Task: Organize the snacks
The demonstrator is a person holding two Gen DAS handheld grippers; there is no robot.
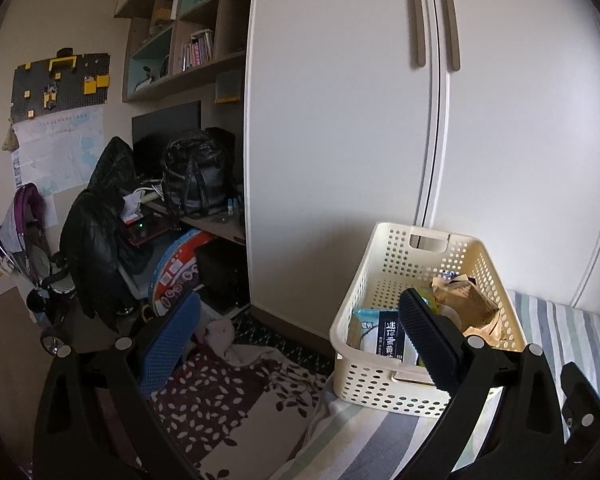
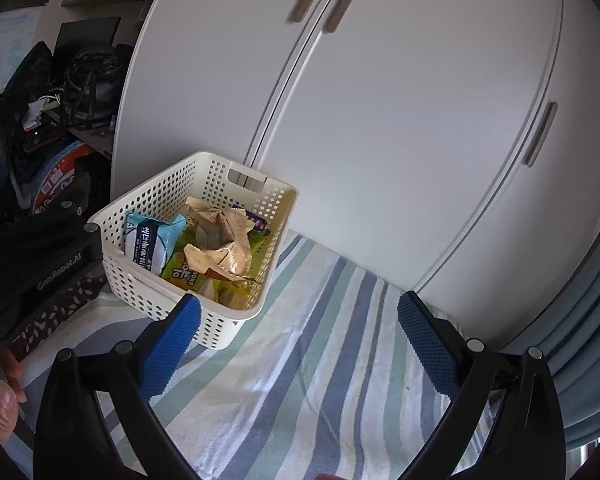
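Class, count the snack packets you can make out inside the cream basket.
4 in the basket: a blue packet at the left, a tan packet on top, a green packet beneath, a purple packet at the back. More may be hidden.

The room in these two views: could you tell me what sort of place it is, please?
Most likely a bedroom that doubles as a study. A striped bedsheet lies in front of a white wardrobe, with a cluttered desk and bookshelves beside it.
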